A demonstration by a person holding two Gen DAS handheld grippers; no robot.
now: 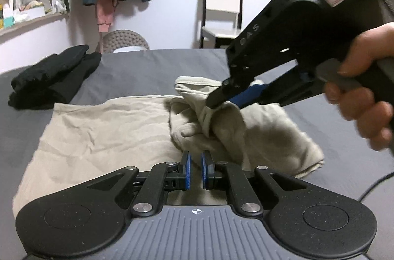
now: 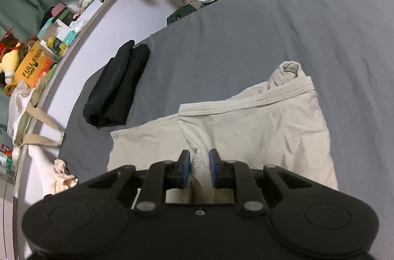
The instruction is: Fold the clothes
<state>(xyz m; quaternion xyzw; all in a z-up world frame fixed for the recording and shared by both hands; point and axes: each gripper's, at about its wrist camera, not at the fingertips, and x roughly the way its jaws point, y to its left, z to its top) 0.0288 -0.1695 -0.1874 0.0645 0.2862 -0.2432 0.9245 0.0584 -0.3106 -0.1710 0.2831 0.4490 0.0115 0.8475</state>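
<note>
Beige cloth, a T-shirt (image 1: 98, 132) by the look of its ribbed collar, lies across the near part of the grey bed (image 1: 152, 68), half spread and half bunched. The right hand-held gripper (image 1: 222, 96) is pinched on a raised fold of it, lifting that part clear. The left hand-held gripper (image 1: 195, 170) hovers low over the crumpled middle, jaws narrowly parted, and I cannot tell whether it has any fabric. A folded black garment (image 1: 51, 77) sits toward the bed's far left corner. To fold cleanly, I'd judge the lifted part should be drawn taut and laid flat, edges squared.
</note>
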